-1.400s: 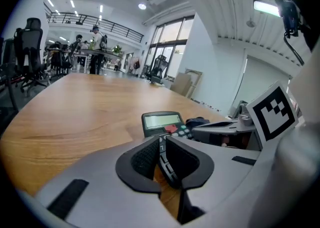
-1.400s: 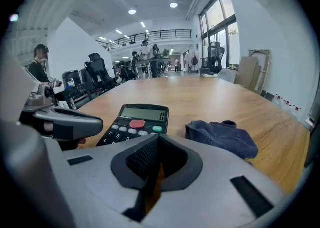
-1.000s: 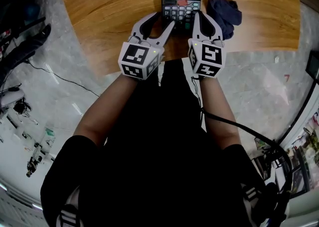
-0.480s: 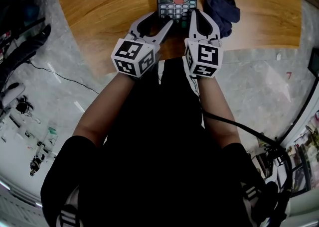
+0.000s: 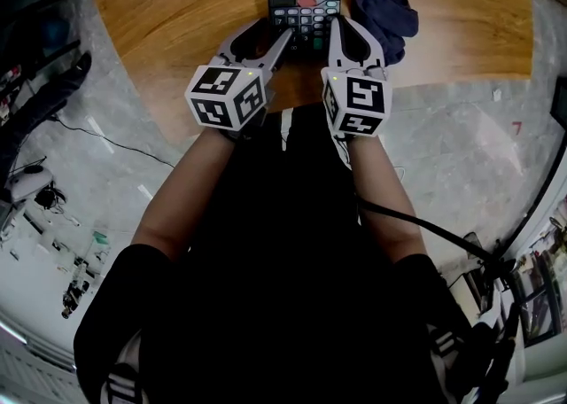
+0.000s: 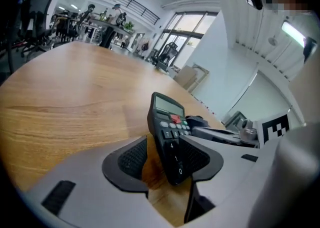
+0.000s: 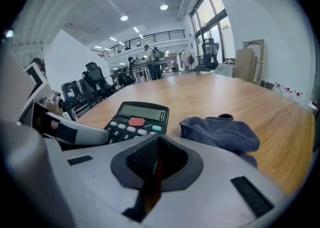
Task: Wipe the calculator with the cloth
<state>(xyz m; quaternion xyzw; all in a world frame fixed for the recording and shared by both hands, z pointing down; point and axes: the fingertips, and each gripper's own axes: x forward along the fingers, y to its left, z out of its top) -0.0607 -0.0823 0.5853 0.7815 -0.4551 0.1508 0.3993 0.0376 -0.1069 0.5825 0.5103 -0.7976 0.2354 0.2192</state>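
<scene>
Wood-grain brown tabletop (image 5: 168, 30) carries everything. Towards its left, the left gripper (image 5: 268, 34) has just been opening its jaws and has rolled slightly since a second ago. The near left corner of the black desk calculator with grey keys and one red button (image 5: 306, 2) lies between the pads, which stand wide and do not pinch it. The calculator therefore rests unheld near the table's front edge. Just right of it, the right gripper (image 5: 339, 26) has its jaws pressed together on nothing. The crumpled dark blue cloth (image 5: 387, 11) lies beside that gripper, untouched, so I judge that wiping has not begun.
</scene>
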